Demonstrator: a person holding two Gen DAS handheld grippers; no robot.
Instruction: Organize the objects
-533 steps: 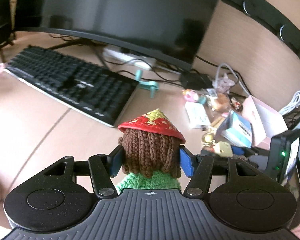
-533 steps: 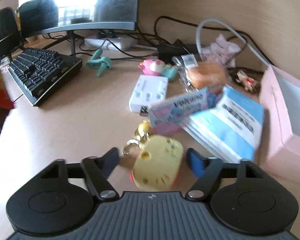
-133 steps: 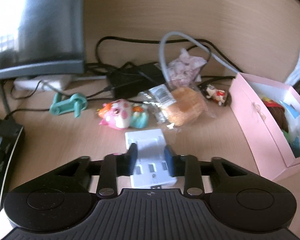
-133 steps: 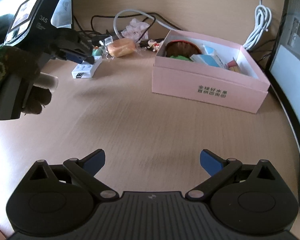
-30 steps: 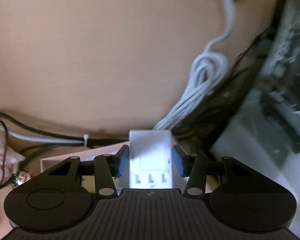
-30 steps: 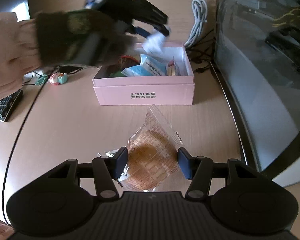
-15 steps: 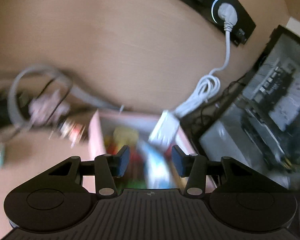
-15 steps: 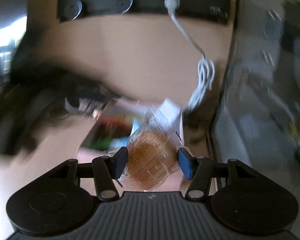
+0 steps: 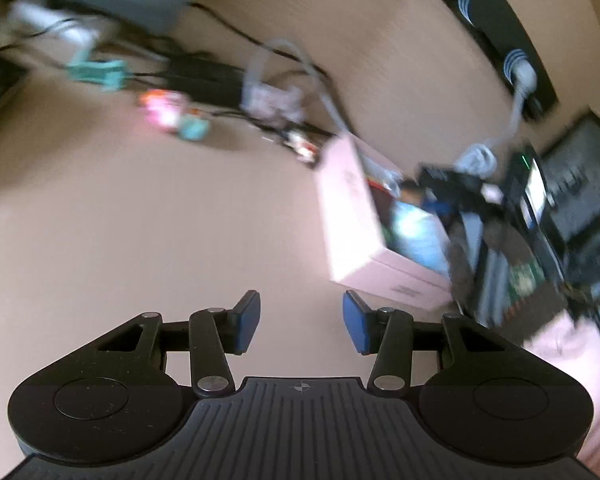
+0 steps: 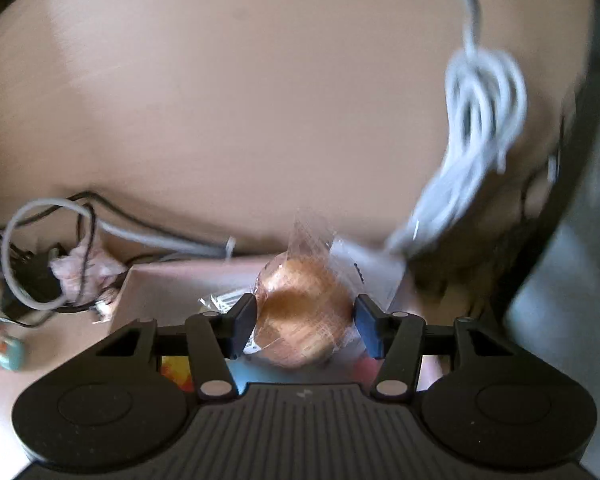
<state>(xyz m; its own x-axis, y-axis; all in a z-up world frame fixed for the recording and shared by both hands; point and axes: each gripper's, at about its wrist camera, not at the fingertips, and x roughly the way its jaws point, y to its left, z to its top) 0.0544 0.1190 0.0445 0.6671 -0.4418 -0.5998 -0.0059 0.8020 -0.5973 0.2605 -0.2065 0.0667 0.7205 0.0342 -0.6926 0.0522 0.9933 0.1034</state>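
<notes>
the left tongs [image 9: 300, 322] are held apart with nothing between the pads, above bare counter [image 9: 140, 240]. the right tongs [image 10: 304, 326] are clamped on a wrapped bun [image 10: 303, 316], which is held over the pink box [image 10: 172, 280]; the wrapper's clear tail stands up above the bun.

in the left view the box [image 9: 351, 220] sits to the right of the left tongs, well apart, with blue and dark items blurred inside it. the right tongs [image 9: 439, 188] are seen reaching over its far end. beyond the box's left corner lie a small figurine [image 9: 301, 146], a pink toy [image 9: 162, 108], a teal piece [image 9: 194, 128] and a teal clip [image 9: 96, 70], all blurred. black and grey cables [image 9: 284, 60] run behind them.

in the right view a grey cable loop [image 10: 40, 252] and a pale pink wad [image 10: 84, 272] lie left of the box. a coiled white cord [image 10: 479, 120] hangs by the wall at right.

the counter is light wood, backed by a matching wall panel [image 10: 260, 100]. a black socket strip [image 9: 499, 48] is mounted on the wall.
</notes>
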